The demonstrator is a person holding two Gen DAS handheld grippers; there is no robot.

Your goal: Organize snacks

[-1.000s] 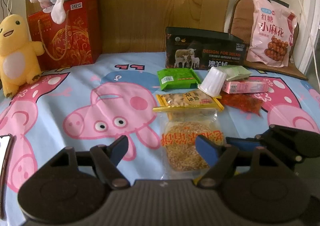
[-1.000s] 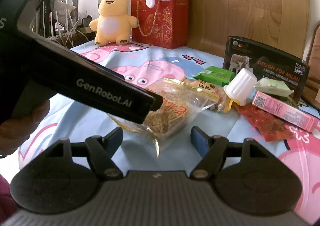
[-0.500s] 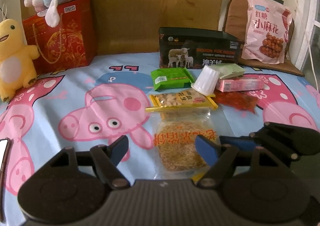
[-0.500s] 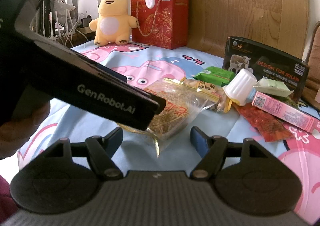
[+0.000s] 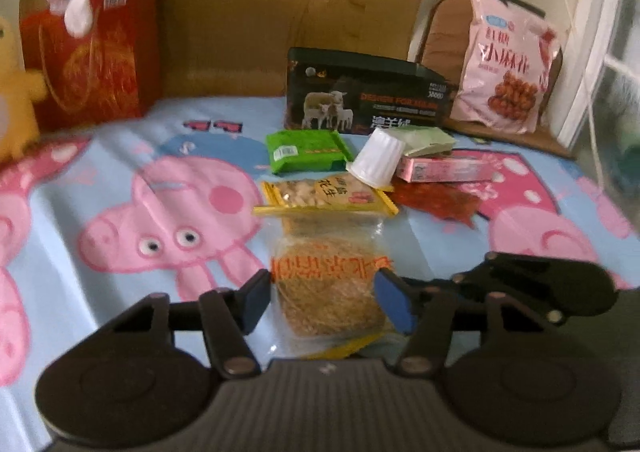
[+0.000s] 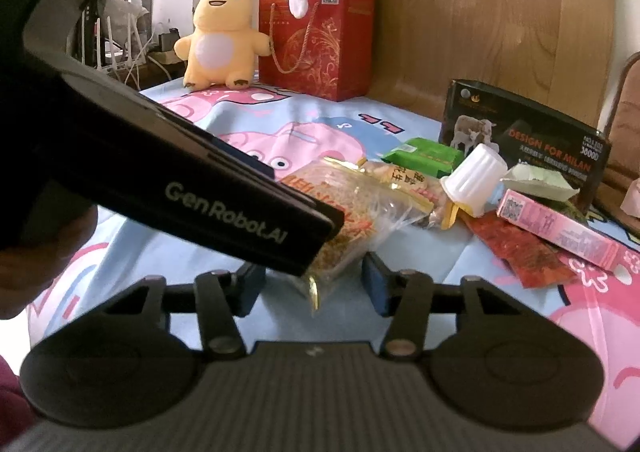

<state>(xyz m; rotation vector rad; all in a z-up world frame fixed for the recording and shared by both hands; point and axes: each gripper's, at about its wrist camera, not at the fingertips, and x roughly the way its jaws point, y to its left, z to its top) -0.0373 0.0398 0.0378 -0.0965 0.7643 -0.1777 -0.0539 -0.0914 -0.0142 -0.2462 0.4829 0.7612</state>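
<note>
Left wrist view has the clear bag of grain crisps (image 5: 328,288) lying flat on the cartoon pig bedsheet (image 5: 120,187), near end sitting between the left gripper (image 5: 324,302) jaws, which are closing but w/ pads not visibly pressing yet; looks light, crinkly and slippery imo, contents prob crumble easy, so I'd pinch the flat sealed edge, not the middle. Right wrist view shows what that one can't: the bag's near corner pokes between the right gripper (image 6: 316,286) jaws, also closing w/o visible contact, w/ the other tool's body crossing over the bag, plus a yellow plush (image 6: 218,37) at the back.
</note>
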